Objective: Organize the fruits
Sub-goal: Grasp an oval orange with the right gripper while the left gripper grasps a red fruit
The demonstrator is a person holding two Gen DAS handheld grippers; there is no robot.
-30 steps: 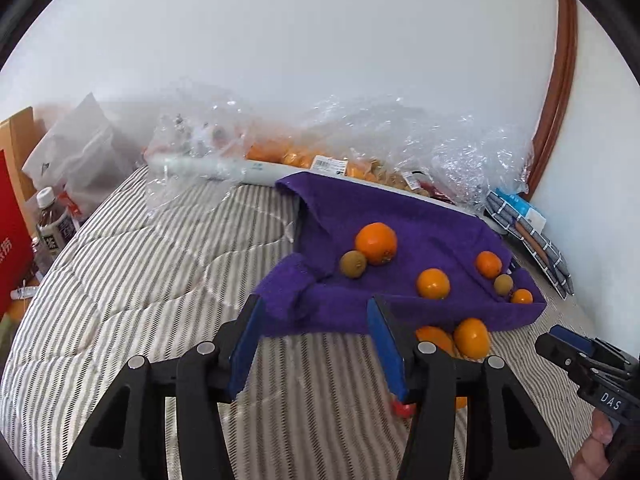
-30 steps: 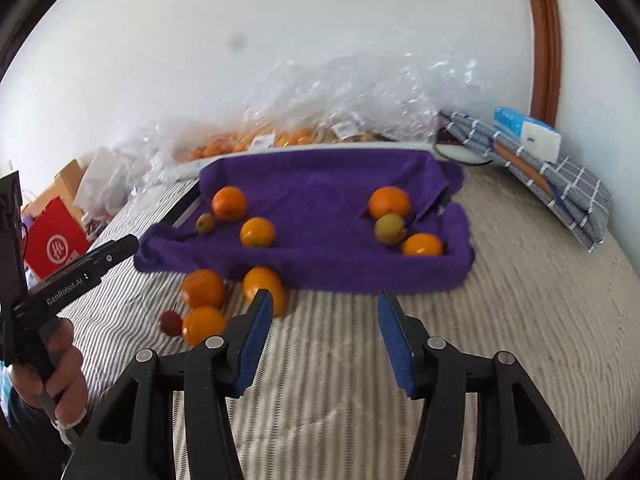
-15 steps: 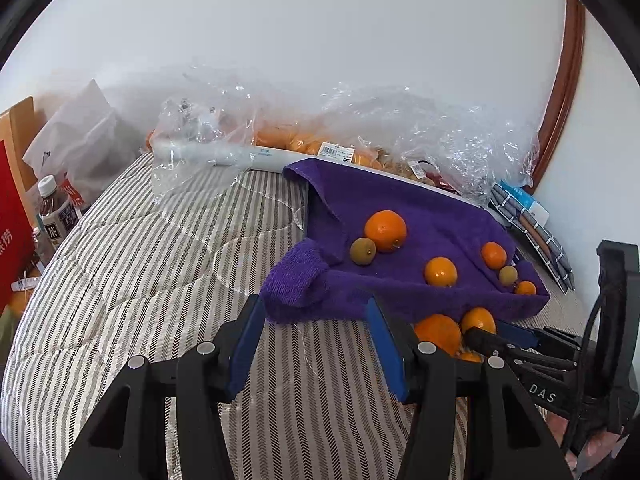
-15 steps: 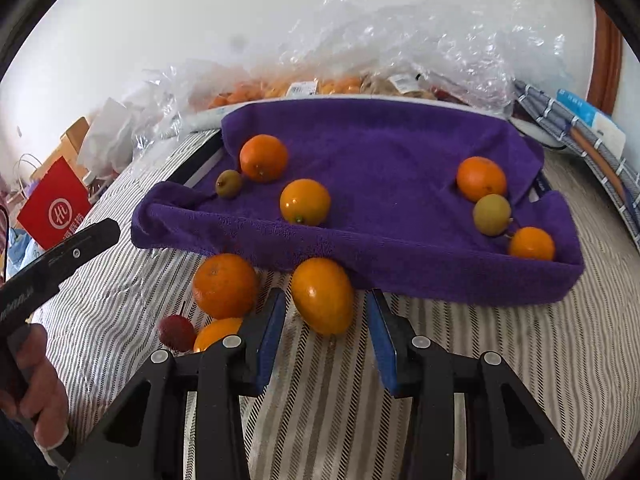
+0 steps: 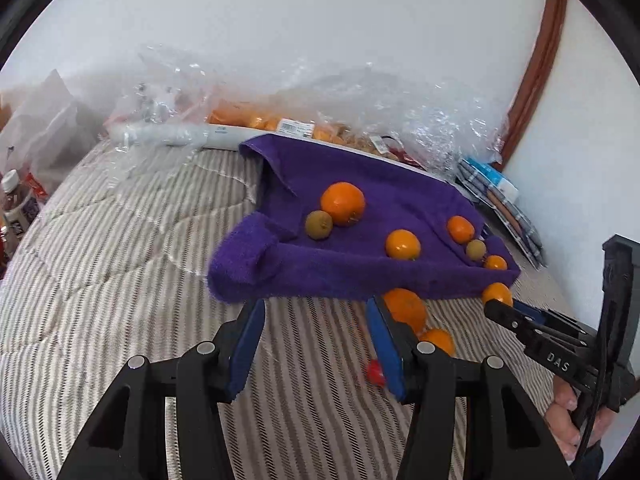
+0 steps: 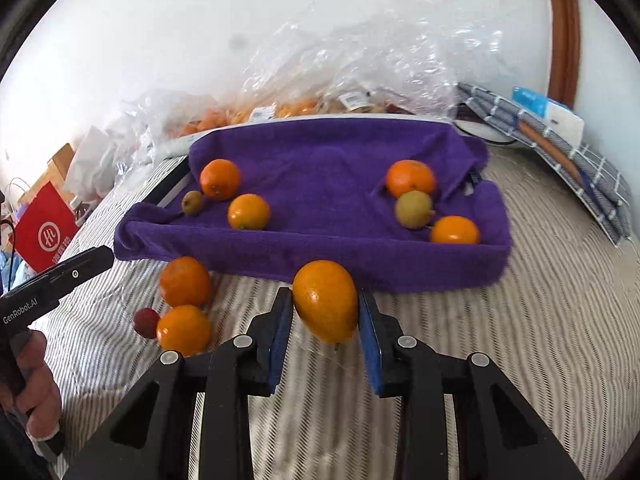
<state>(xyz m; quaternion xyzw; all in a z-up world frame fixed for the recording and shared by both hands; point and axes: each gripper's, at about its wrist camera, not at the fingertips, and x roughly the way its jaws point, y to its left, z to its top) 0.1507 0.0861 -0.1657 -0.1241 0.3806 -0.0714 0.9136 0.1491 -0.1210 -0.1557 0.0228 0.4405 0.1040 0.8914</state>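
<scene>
A purple towel [image 6: 328,168] lies on the striped bed, with several oranges and two greenish-brown fruits on it. My right gripper [image 6: 325,312] is shut on an orange [image 6: 326,300] and holds it just in front of the towel's near edge. Two more oranges [image 6: 185,280] and a small red fruit [image 6: 145,322] lie on the bed to its left. My left gripper [image 5: 316,344] is open and empty in front of the towel [image 5: 360,216]. The held orange [image 5: 497,293] shows at the right gripper's tip in the left wrist view.
Crumpled clear plastic bags [image 6: 360,68] with more fruit lie behind the towel by the wall. A checked cloth with a box [image 6: 560,128] lies at the right. A red bag [image 6: 46,232] and bottles [image 5: 16,200] stand off the bed's left side.
My right gripper has closed on the orange in front of the towel and raised it slightly. My left gripper has drifted a little closer to the towel.
</scene>
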